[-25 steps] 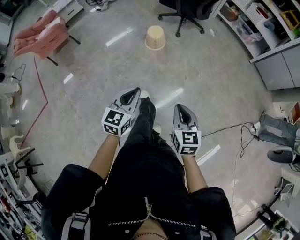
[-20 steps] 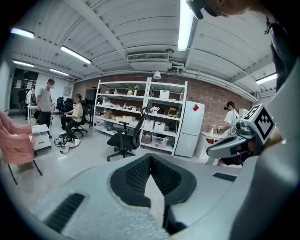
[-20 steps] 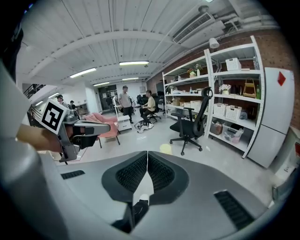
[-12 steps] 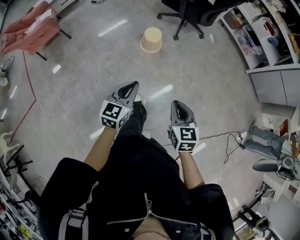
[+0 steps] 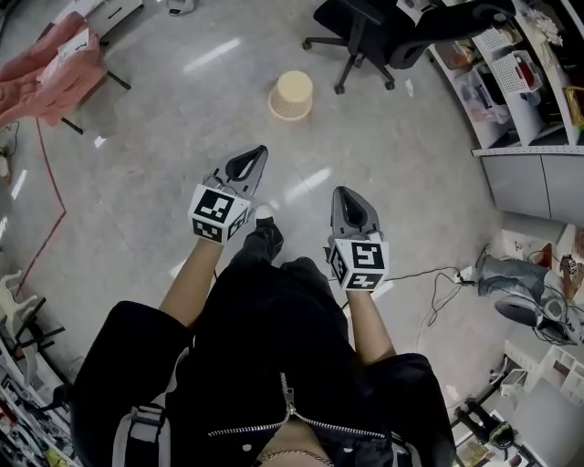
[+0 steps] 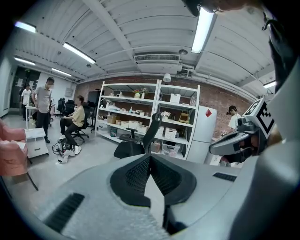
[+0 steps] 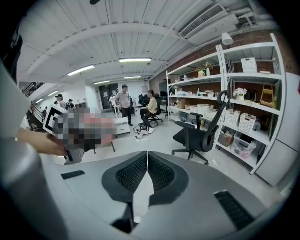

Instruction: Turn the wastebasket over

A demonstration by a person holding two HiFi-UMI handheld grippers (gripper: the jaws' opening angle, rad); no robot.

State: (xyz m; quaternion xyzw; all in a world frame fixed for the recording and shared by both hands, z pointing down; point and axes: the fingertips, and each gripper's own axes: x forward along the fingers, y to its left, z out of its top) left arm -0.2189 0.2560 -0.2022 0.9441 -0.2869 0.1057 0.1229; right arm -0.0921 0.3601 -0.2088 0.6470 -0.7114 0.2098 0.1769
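Wastebasket [image 5: 292, 95], beige, on grey floor [image 5: 155, 155], upper centre of head view, near black office chair [image 5: 360, 27] at its upper right. Left gripper [image 5: 261, 151] and right gripper [image 5: 343, 193] mid-frame, well apart from basket. Both jaw pairs pressed together, nothing between. Pink cloth [image 5: 50, 64] upper left.

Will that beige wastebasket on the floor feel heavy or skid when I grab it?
The wastebasket looks like thin meshed plastic, so probably light and slightly flexible. The floor is glossy, so a push may slide it before it tips.
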